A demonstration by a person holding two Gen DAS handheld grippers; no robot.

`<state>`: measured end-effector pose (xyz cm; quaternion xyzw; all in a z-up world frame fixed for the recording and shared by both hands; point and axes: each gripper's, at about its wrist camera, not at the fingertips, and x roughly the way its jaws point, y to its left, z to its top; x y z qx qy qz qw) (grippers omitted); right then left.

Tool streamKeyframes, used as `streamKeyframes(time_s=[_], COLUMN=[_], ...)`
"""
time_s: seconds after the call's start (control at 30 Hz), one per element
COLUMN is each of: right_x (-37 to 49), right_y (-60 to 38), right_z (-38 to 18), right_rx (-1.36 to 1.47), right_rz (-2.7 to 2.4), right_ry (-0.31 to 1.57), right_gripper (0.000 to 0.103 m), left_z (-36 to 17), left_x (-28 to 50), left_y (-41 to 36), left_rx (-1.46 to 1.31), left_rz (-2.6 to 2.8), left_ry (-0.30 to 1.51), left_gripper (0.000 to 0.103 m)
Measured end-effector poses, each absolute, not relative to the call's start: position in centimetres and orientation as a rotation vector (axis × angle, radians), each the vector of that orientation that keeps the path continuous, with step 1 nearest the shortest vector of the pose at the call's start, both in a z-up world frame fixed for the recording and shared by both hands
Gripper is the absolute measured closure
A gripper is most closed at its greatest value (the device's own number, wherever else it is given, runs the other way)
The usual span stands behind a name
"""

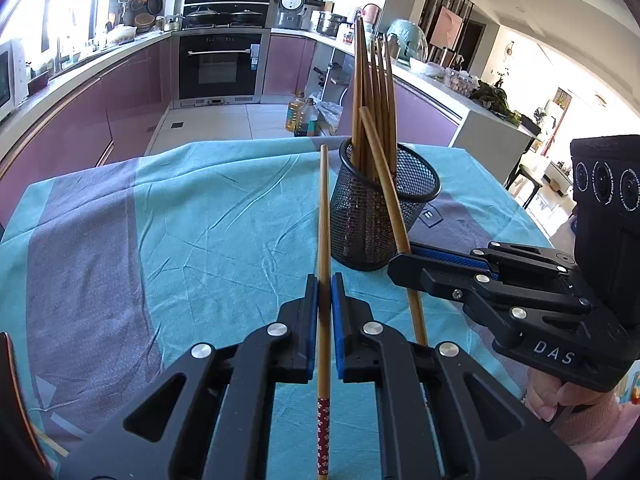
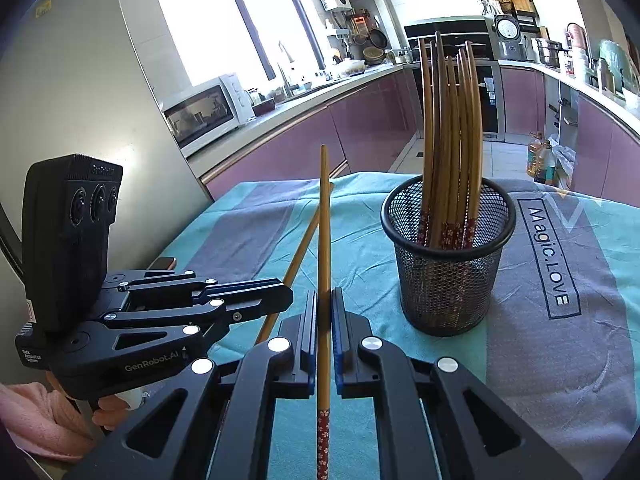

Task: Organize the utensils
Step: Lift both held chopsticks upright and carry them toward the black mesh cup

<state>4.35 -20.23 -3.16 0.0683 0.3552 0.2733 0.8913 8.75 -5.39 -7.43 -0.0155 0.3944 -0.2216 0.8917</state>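
Left chopstick (image 1: 324,240) points ahead; right chopstick (image 2: 323,240) seemingly likewise.

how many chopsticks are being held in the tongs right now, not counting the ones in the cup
2. One chopstick is clamped in the left tongs; the other chopstick is in the right tongs. Both tips point up, toward the mesh cup.

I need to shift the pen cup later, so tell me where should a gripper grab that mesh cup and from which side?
Grip the mesh cup by its solid rim, one finger inside and one outside, coming down from above on the near-left arc. The chopsticks in it lean toward the far side, so that arc looks free. The walls are probably too wide to span. Both grippers, left and right, hold a chopstick now.
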Motion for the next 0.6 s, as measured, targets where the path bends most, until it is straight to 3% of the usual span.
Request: streamKeyframes(time_s=[0.6], right_x=[3.9], right_y=[-21.6], right_z=[-1.7], right_rx=[0.175], right_rz=[0.564], right_ry=[0.7], right_gripper=[0.097], left_z=[-5.9], left_x=[8.1], left_y=[-5.4], left_rx=[-0.056], left_rz=[-0.494], left_ry=[0.783], left_gripper=[0.096])
